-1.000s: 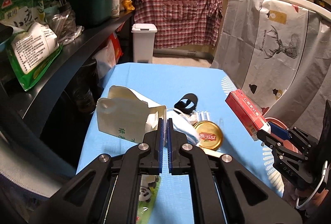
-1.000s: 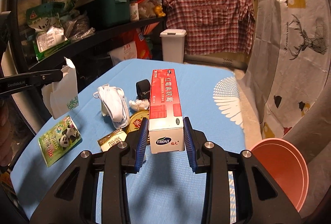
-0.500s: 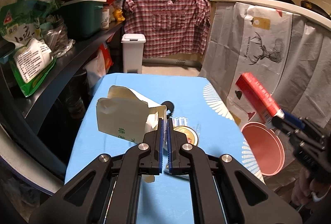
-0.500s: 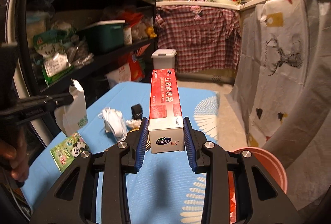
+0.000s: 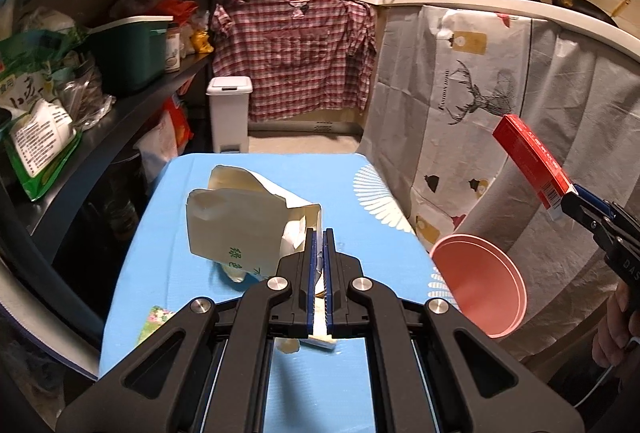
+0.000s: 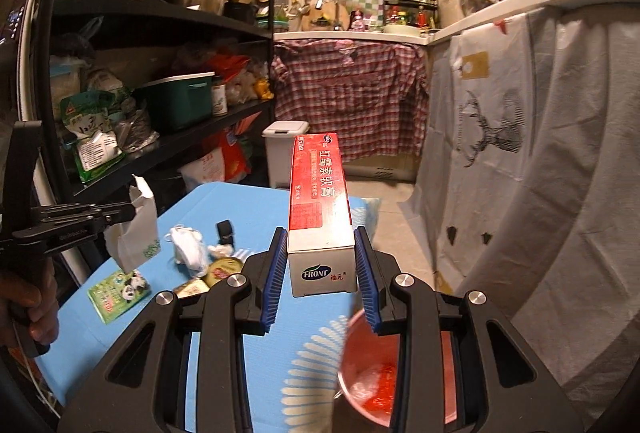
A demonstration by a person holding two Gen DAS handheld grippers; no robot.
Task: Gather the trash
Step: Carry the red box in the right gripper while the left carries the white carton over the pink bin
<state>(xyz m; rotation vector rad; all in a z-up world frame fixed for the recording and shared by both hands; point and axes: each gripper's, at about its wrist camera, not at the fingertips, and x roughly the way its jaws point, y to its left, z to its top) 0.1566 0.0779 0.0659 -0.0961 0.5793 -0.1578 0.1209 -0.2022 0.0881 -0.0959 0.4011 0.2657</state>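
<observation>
Trash-wise, the red box (image 6: 321,217) is sitting clenched between the right gripper (image 6: 321,273) jaws, now swinging off the worktop (image 6: 248,353) over the pink bin (image 6: 384,385) below. Left gripper (image 5: 319,265) jaws are pinching the torn paper bag (image 5: 236,229) ahead.

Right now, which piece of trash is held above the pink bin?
The red box, clamped in the right gripper. The white paper bag, in the left gripper, hangs over the table.
</observation>
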